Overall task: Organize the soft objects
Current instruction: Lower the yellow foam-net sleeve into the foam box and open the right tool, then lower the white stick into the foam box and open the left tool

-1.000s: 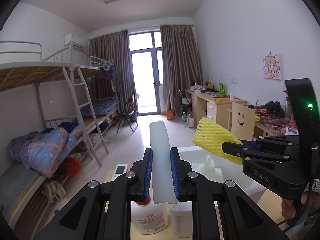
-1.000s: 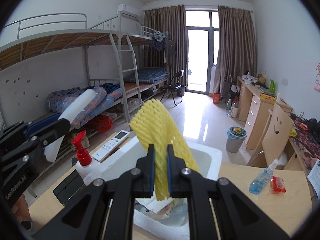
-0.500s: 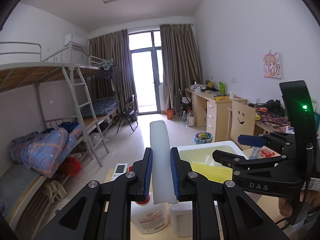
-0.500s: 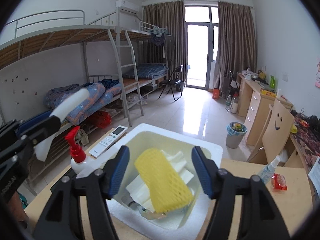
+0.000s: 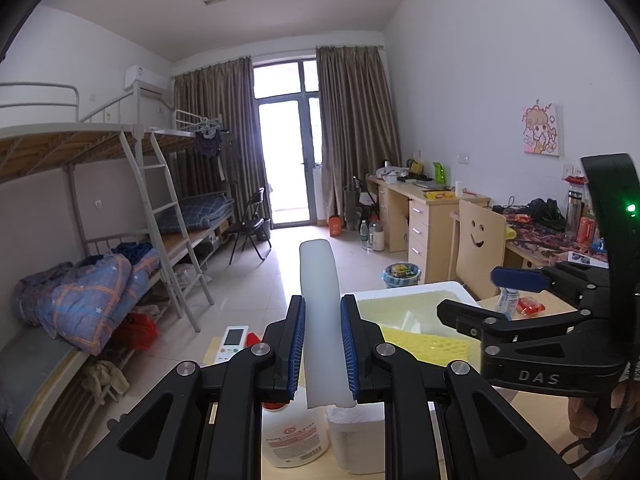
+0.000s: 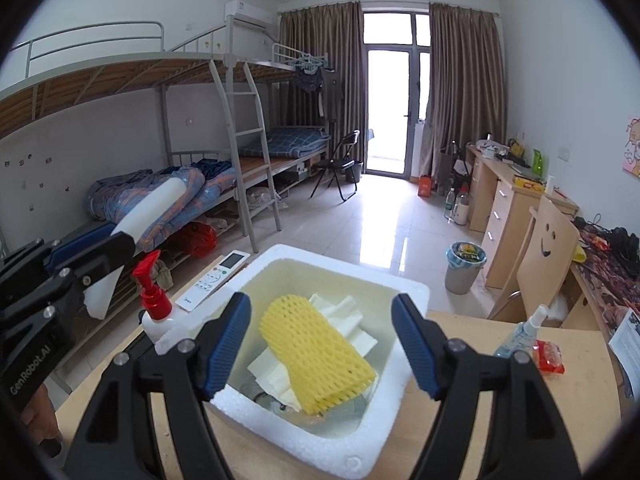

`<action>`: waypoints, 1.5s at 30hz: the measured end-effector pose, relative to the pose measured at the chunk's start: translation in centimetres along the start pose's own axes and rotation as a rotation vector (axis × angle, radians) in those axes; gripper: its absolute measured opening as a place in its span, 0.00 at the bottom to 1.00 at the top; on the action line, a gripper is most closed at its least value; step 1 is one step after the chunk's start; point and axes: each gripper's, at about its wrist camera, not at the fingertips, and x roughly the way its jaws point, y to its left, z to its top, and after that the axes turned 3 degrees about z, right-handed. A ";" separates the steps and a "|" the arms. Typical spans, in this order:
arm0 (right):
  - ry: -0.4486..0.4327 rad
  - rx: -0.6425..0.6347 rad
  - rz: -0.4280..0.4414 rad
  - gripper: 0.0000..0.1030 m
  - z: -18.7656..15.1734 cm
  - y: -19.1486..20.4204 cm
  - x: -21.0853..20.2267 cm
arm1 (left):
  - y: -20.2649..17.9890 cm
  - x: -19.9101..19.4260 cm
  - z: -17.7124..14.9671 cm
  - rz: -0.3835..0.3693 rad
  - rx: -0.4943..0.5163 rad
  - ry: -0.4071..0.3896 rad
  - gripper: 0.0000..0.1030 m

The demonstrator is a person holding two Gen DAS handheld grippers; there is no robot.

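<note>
The right gripper [image 6: 322, 340] is hovering with fingers spread wide and empty above the box [image 6: 404, 300], where the yellow net [image 6: 316, 356] is lying, while the left gripper [image 5: 322, 344], fingers clamped on the white strip [image 5: 320, 320], is likely carrying it there next.

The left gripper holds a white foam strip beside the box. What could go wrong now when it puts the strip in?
The foam strip stands tall in the left gripper, so it might catch the box rim or the spray bottle beside it. The open right gripper hangs over the box and could block the way. The yellow net already lies high on the pile, so the strip may slide out.
</note>
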 end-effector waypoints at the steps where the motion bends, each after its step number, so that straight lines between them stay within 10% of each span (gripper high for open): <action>1: -0.004 0.003 -0.005 0.80 0.0 -0.1 -0.1 | -0.1 0.1 0.0 -0.002 0.001 0.003 0.19; 6: -0.043 0.009 -0.029 1.00 -0.4 -0.7 -1.3 | -0.7 0.5 0.0 -0.027 0.008 0.011 0.19; 45: -0.087 0.139 -0.206 1.00 -3.8 -7.0 -7.0 | -6.6 5.5 0.9 -0.117 0.020 0.084 0.19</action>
